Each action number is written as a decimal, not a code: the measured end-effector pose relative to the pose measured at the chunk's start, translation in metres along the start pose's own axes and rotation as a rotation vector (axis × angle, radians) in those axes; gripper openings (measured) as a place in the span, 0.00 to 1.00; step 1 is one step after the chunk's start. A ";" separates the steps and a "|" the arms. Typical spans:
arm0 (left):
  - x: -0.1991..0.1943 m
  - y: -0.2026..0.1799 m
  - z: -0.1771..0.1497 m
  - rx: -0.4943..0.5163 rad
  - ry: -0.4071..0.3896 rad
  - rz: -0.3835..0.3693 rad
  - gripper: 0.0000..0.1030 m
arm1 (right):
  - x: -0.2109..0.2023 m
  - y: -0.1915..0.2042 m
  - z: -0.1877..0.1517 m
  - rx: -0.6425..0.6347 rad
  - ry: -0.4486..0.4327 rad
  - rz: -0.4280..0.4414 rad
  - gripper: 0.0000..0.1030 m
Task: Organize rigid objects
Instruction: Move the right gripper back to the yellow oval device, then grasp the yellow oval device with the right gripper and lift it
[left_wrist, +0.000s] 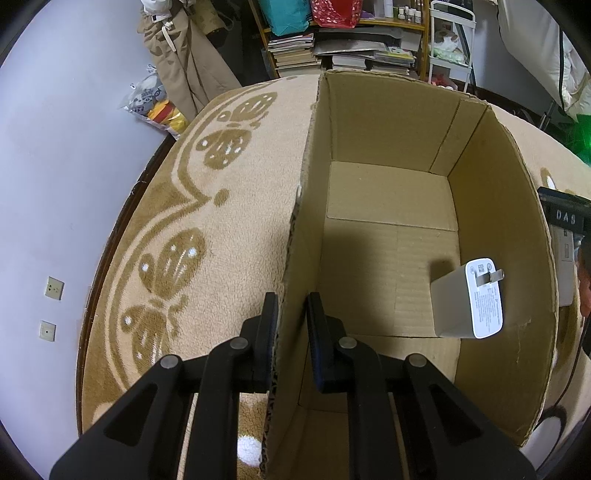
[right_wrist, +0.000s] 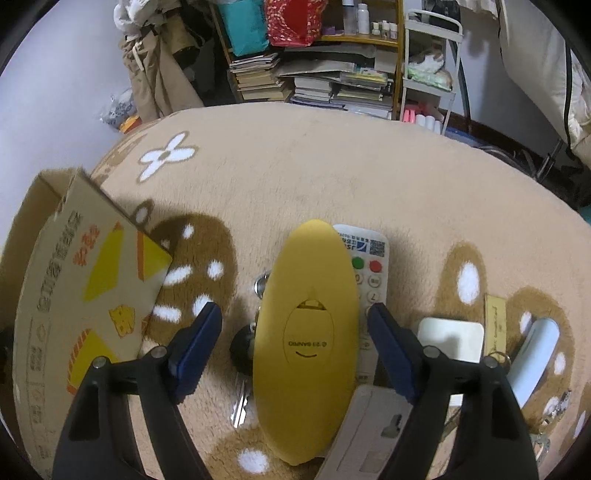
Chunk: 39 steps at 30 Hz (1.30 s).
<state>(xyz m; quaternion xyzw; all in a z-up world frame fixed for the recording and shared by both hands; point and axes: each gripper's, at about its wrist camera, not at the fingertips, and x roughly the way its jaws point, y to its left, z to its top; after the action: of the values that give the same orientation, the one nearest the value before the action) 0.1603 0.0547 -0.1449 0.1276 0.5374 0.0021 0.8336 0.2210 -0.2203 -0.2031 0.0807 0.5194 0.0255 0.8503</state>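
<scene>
In the left wrist view my left gripper (left_wrist: 291, 317) is shut on the left wall of an open cardboard box (left_wrist: 491, 206), one finger outside and one inside. A white charger plug (left_wrist: 467, 301) lies inside the box at its right wall. In the right wrist view my right gripper (right_wrist: 295, 332) is open, its jaws either side of a yellow oval case (right_wrist: 304, 332) lying on the blanket. A white remote control (right_wrist: 371, 258) lies partly under the case's right side. The box (right_wrist: 74, 295) stands at the left.
A beige patterned blanket (right_wrist: 314, 166) covers the surface. Keys (right_wrist: 240, 402) lie left of the yellow case. A white square object (right_wrist: 452, 338), a white card box (right_wrist: 365, 424), a pale blue cylinder (right_wrist: 535, 354) and a wooden tag (right_wrist: 495, 314) lie at the right. Bookshelves stand behind.
</scene>
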 end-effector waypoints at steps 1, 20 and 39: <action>0.000 0.000 0.000 -0.001 0.000 -0.001 0.14 | 0.000 -0.001 0.002 0.007 -0.001 0.003 0.84; 0.003 0.004 0.001 -0.015 -0.002 -0.015 0.14 | 0.015 -0.017 -0.002 0.054 0.058 -0.030 0.68; 0.002 0.003 0.001 -0.008 -0.005 0.001 0.15 | -0.008 -0.022 -0.013 0.121 0.038 0.019 0.58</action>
<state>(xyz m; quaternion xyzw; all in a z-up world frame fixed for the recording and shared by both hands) 0.1629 0.0580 -0.1455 0.1246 0.5354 0.0045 0.8354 0.2049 -0.2414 -0.2050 0.1363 0.5353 0.0038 0.8336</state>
